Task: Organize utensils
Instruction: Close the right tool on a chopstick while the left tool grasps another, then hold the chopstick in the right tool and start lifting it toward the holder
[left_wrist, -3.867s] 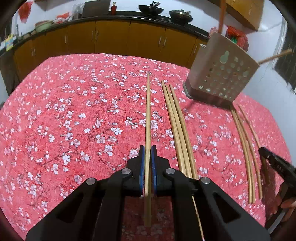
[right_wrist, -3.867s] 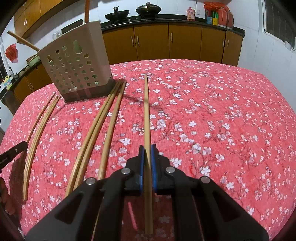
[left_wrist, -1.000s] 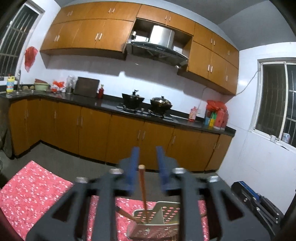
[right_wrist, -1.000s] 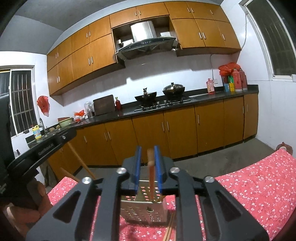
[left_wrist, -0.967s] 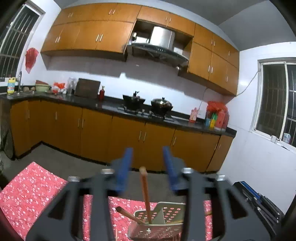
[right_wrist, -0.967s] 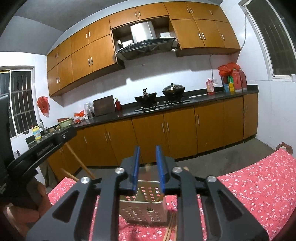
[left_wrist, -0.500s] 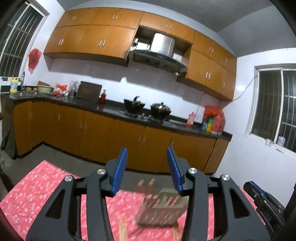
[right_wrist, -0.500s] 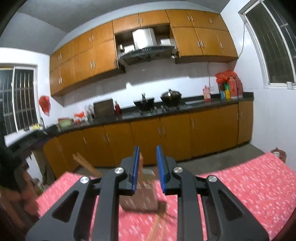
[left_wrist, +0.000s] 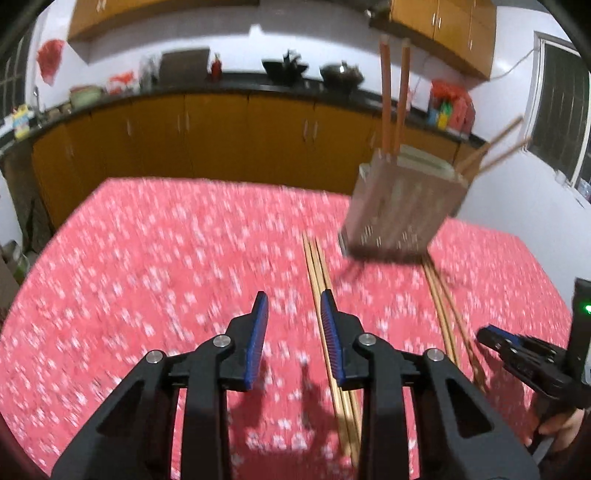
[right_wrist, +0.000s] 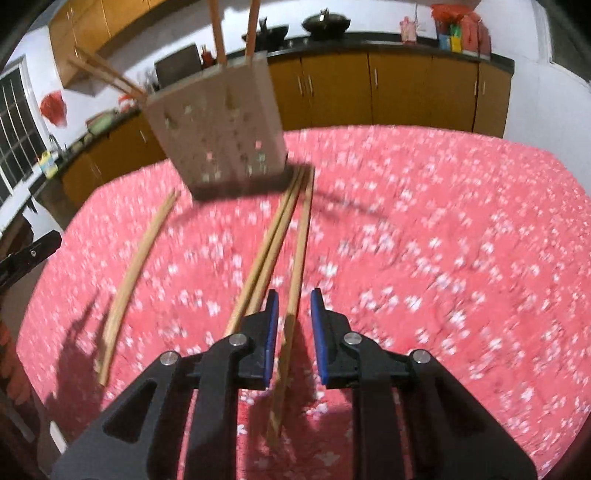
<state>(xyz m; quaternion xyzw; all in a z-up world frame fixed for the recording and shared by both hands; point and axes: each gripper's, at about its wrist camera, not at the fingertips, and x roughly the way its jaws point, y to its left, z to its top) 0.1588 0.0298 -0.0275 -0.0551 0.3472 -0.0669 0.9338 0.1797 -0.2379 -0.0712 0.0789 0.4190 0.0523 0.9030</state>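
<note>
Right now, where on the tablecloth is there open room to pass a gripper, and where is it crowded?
Open: the tablecloth left of the three chopsticks, and the stretch right of the lone chopstick. Crowded: around the holder, with chopsticks lying on both sides.

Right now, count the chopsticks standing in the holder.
4. An upright pair stands side by side at one end of the holder; a leaning pair sticks out over the opposite end. Shorter ones could be hidden inside.
</note>
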